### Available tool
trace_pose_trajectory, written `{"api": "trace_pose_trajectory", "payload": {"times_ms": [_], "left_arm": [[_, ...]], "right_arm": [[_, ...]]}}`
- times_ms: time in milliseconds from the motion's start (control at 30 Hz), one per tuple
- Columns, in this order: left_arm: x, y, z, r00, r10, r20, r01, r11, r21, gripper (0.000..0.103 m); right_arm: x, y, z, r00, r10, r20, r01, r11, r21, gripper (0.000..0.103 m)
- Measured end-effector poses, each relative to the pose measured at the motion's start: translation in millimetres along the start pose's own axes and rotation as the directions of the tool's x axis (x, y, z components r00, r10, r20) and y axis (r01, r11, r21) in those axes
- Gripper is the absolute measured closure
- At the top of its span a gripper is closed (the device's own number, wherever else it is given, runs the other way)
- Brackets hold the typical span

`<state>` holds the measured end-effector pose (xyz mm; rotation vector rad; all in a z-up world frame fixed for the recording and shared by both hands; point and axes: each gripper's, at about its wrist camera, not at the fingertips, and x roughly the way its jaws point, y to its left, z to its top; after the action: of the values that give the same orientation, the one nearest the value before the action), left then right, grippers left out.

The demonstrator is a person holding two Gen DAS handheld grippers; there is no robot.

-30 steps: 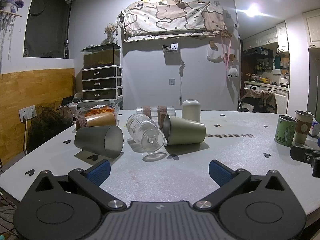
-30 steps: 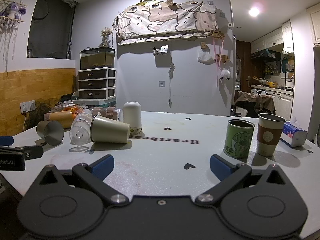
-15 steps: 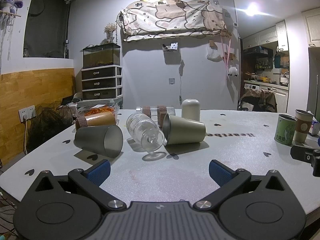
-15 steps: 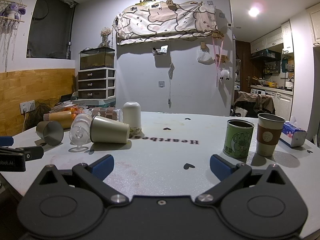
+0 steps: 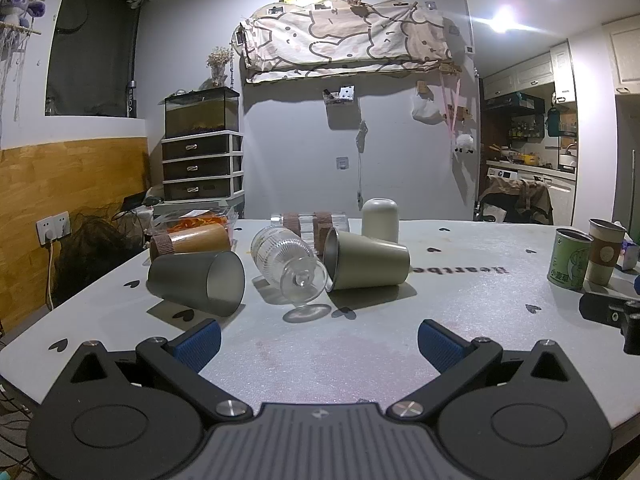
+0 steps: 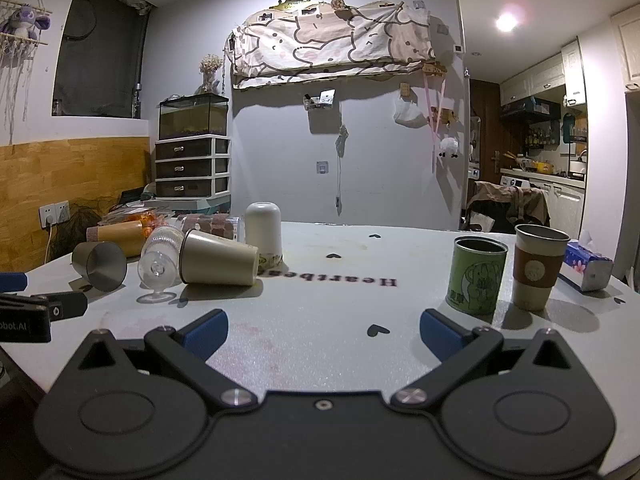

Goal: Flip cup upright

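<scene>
- Cups lying down on the table (image 5: 400, 320): grey cup (image 5: 196, 282), glass cup (image 5: 288, 268), tan cup (image 5: 366, 264).
- Tan cup's long side pointing left to right, mouth facing left.
- All ahead of left gripper (image 5: 318, 338), a bit to its left.
- Farther left from right gripper (image 6: 322, 330), so left hand nearer.
- Both grippers wide apart, holding nothing.

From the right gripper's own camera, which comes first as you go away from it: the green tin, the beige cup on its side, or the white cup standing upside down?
1. green tin, front right, upright.
2. beige cup, left of centre, on its side.
3. white cup, just behind the beige one, upside down.
</scene>
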<state>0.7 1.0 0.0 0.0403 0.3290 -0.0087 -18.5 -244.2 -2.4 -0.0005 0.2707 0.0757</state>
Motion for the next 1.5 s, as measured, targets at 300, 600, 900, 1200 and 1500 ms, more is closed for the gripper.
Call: {"api": "trace_pose_trajectory", "payload": {"times_ms": [300, 600, 900, 1200, 1500], "left_arm": [[0, 0, 0, 1.0, 0.0, 0.0, 0.0, 1.0, 0.001, 0.0], [0, 0, 0, 1.0, 0.001, 0.001, -0.001, 1.0, 0.002, 0.0], [0, 0, 0, 1.0, 0.001, 0.001, -0.001, 1.0, 0.003, 0.0], [-7, -1, 3, 1.0, -0.011, 0.02, 0.011, 1.0, -0.013, 0.0], [24, 23, 33, 0.988, 0.149, 0.027, -0.145, 0.982, -0.117, 0.0]], "right_arm": [[0, 0, 0, 1.0, 0.0, -0.001, 0.0, 1.0, 0.001, 0.0], [0, 0, -1, 1.0, 0.0, -0.001, 0.0, 1.0, 0.001, 0.0], [0, 0, -1, 1.0, 0.0, -0.001, 0.0, 1.0, 0.001, 0.0], [-1, -1, -1, 1.0, 0.0, -0.001, 0.0, 1.0, 0.003, 0.0], [-2, -4, 0, 1.0, 0.005, -0.001, -0.005, 1.0, 0.005, 0.0]]}}
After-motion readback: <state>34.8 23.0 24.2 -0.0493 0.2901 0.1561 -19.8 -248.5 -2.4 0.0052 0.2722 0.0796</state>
